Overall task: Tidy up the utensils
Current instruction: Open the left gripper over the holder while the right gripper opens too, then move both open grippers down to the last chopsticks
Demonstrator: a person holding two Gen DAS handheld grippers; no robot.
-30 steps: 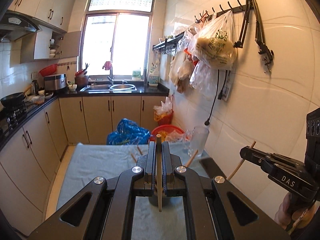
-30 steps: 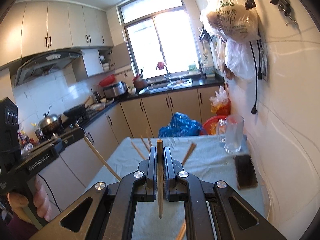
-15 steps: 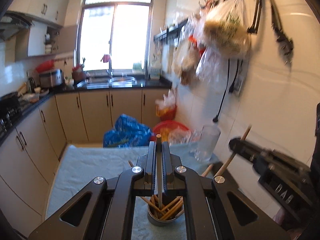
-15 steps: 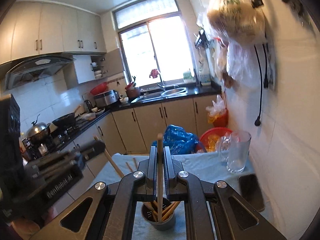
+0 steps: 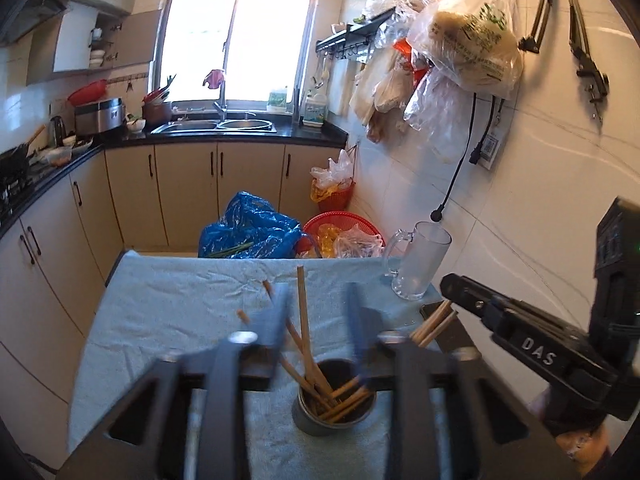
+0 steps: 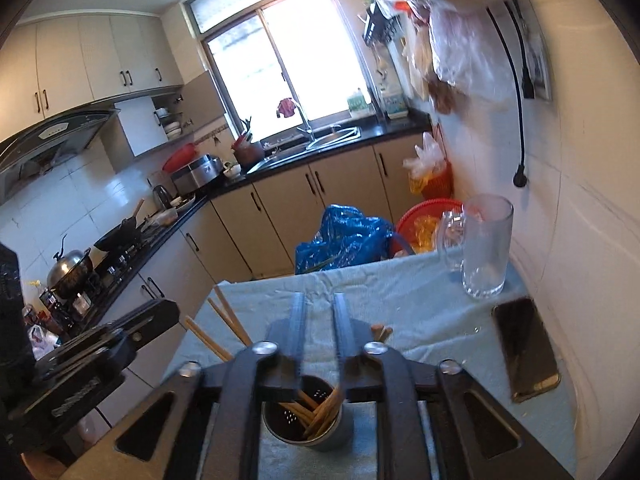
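Both jaws now opening, released chopsticks in holder below them.

Home kitchen, narrow and lived-in. Marked by beige cabinets under a black countertop, a steel double sink below the window, a range hood over a gas stove with wok and pot, a rice cooker. Also filled plastic bags on wall hooks, white tiled walls.
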